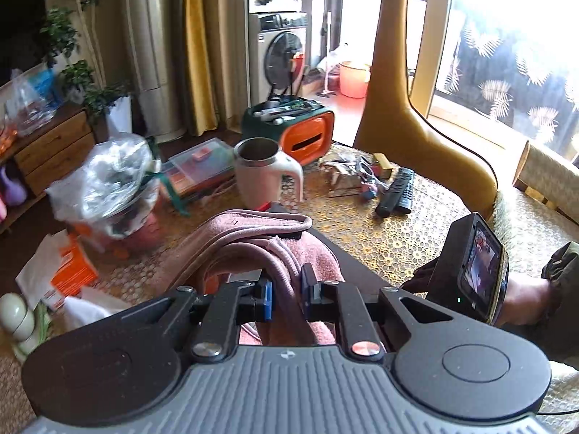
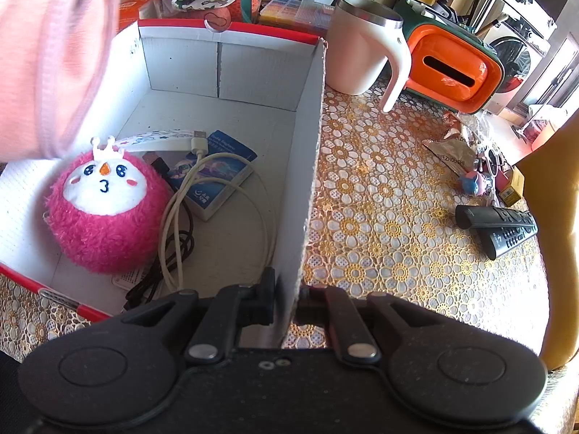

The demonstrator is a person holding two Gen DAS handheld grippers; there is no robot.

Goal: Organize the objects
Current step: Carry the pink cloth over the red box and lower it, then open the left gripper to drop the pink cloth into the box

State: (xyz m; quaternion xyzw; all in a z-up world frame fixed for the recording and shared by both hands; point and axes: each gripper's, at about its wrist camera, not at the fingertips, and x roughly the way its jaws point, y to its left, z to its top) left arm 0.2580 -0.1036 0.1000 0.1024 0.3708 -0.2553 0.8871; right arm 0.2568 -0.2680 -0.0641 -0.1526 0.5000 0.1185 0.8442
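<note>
Left wrist view
Left claw [image 1: 286,294]: clamped on a fold of the pink towel [image 1: 260,242], which is carried bunched above the surface [image 1: 380,224].
Mug [image 1: 266,173]: left upright, apart.

Right wrist view
Right claw [image 2: 286,305]: clamped on the box wall [image 2: 307,166], judged to steady the box.
Towel: held over the box's left corner, likely for dropping in.
Plush [image 2: 103,206], cables [image 2: 188,224]: already lying inside.
Writing: "ZHOUSHI" partly legible on a wrapper [image 2: 452,144].

Pink towel [image 2: 54,61] cut off at corner; plastic bag [image 1: 105,184] blurred

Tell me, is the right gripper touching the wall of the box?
Touching. In the right wrist view, the right gripper is shut on the box's side wall, one finger on each face.
</note>
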